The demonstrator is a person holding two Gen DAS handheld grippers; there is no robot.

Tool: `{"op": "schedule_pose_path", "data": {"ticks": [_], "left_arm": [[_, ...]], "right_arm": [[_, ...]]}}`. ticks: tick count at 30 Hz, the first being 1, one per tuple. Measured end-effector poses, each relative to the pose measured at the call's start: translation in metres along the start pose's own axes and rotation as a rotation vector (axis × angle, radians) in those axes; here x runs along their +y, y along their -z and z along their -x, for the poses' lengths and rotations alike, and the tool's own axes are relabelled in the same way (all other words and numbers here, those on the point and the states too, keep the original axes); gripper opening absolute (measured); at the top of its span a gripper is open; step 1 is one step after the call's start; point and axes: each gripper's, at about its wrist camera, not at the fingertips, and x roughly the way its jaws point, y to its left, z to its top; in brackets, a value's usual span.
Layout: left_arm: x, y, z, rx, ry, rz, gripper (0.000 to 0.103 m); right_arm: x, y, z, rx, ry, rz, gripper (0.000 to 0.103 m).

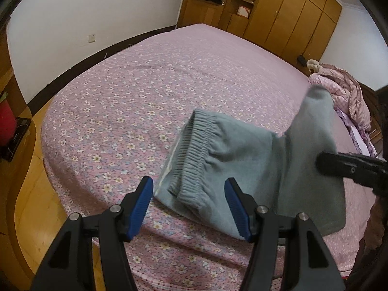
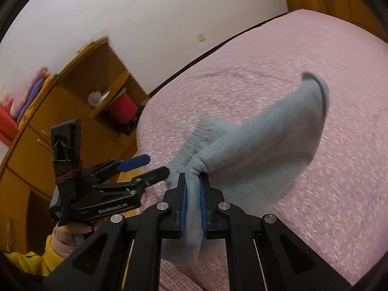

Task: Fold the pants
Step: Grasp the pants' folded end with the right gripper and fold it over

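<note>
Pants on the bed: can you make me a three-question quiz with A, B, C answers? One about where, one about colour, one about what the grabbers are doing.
1. Where do the pants lie?
A. on the floor
B. near the bed's front edge
C. in the wardrobe

2. What colour are the pants?
A. grey-blue
B. red
C. yellow

3. What is the right gripper doing?
A. hanging open
B. holding a pillow
C. pinching the pants

Answers:
1 B, the waistband rests on the flowered sheet close to the edge.
2 A, both views show grey-blue fabric.
3 C, cloth is squeezed between its blue pads, while the left gripper stands open.
</note>
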Motion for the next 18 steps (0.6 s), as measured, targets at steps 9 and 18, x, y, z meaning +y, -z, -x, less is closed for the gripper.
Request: {"op": "schedule_pose_path", "data": {"ticks": [9,18], "left_arm": [[0.021,0.006,0.004,-0.008,-0.017,0.042,0.064],[0.032,0.007,0.001,-0.003,-0.003,0.062,0.064]], "right_arm": [[0.016,-0.019,-0.062,0.090,-0.001,0.033,0.011],[0.005,-0.027,-0.100,0.130,-0.057,-0.125,0.021]]}}
